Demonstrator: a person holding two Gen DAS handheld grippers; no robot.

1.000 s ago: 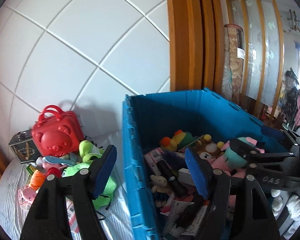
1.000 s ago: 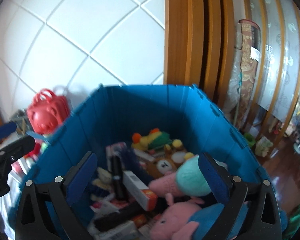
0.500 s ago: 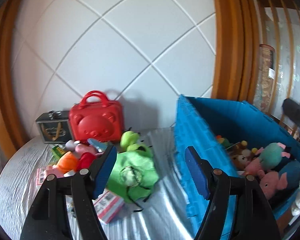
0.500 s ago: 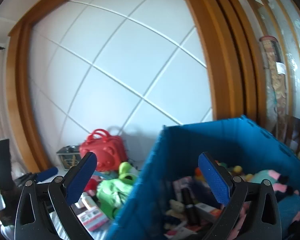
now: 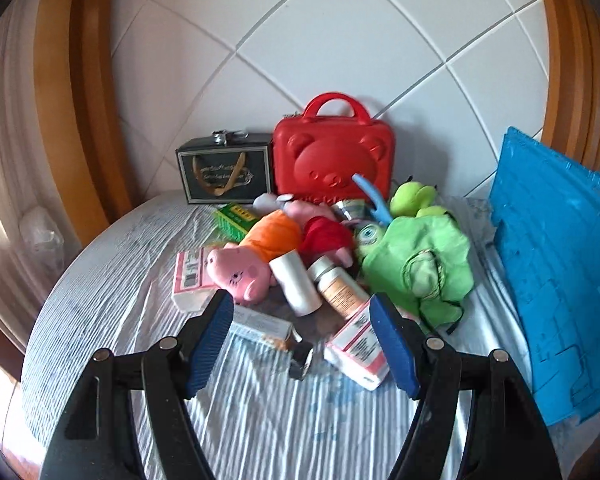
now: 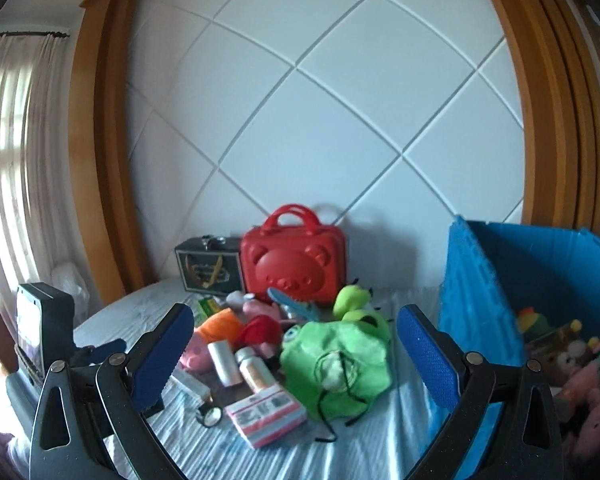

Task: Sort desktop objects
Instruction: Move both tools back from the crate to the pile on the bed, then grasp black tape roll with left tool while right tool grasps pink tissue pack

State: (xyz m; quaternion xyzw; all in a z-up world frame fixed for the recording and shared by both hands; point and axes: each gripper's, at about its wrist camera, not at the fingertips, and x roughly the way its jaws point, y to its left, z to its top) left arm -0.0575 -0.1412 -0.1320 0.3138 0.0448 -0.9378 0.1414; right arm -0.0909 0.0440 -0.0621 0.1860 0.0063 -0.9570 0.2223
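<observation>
A heap of objects lies on the striped tablecloth [image 5: 112,280]: a pink pig plush [image 5: 240,272], an orange plush [image 5: 276,236], a green frog bag [image 5: 416,260], two bottles [image 5: 296,284], a pink-and-white box [image 5: 360,354] and a small round tin [image 5: 302,358]. My left gripper [image 5: 302,340] hovers open just in front of the heap, nothing between its blue pads. My right gripper [image 6: 290,354] is open and empty too, farther back, framing the same heap and the frog bag [image 6: 336,364]. The left gripper's body [image 6: 40,340] shows at the left of the right wrist view.
A red bear-faced case [image 5: 332,156] and a dark gift box [image 5: 224,170] stand against the white tiled wall. A blue crate [image 6: 512,280] holding several plush toys stands on the right; its wall [image 5: 556,264] borders the heap. Wooden frames flank the wall; a curtain [image 6: 8,160] hangs left.
Both grippers swung left, away from above the blue crate toward the heap on the table. The left one also dropped lower and closer to the objects. Both stayed open and empty.
</observation>
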